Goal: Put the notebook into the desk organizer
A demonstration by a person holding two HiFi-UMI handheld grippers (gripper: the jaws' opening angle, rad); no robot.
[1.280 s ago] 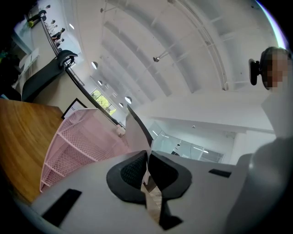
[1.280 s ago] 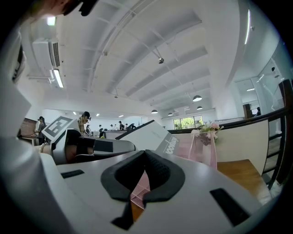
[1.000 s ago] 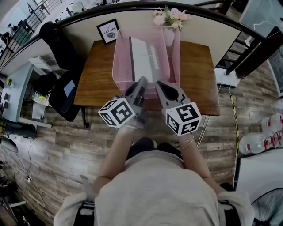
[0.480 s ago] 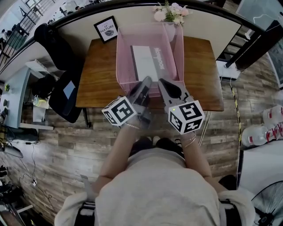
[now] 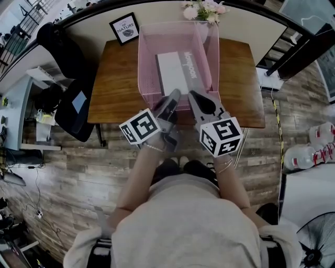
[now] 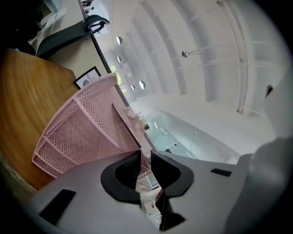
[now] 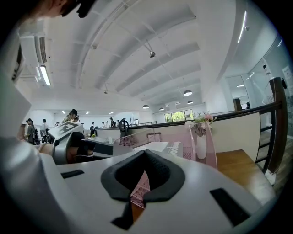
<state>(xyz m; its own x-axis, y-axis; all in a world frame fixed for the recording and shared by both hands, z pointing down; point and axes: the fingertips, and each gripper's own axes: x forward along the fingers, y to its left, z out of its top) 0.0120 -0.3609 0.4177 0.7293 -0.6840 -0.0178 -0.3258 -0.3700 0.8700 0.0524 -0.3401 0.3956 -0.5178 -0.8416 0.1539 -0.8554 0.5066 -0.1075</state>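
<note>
The pink mesh desk organizer [image 5: 147, 63] stands on the wooden table [image 5: 115, 89]. The grey notebook [image 5: 175, 70] lies inside it, its lettered spine to the right. Both grippers hover side by side at the organizer's near wall. My left gripper [image 5: 174, 95] has its jaws opening, a narrow gap between them and nothing in it. In the left gripper view the organizer [image 6: 78, 132] is just ahead of the left gripper [image 6: 145, 157]. My right gripper [image 5: 192, 95] is shut and empty. In the right gripper view, the right gripper [image 7: 145, 155] points at the notebook [image 7: 153, 146] and organizer [image 7: 207, 146].
A framed picture [image 5: 124, 29] and a vase of flowers [image 5: 204, 9] stand at the table's far edge. A black chair [image 5: 73, 104] sits left of the table. Water bottles [image 5: 309, 157] lie on the floor at right. A dark railing [image 5: 293, 47] runs behind.
Both grippers have stayed together at the organizer's near wall, edging slightly back. The notebook rests in the organizer, clear of the left gripper's tips.
</note>
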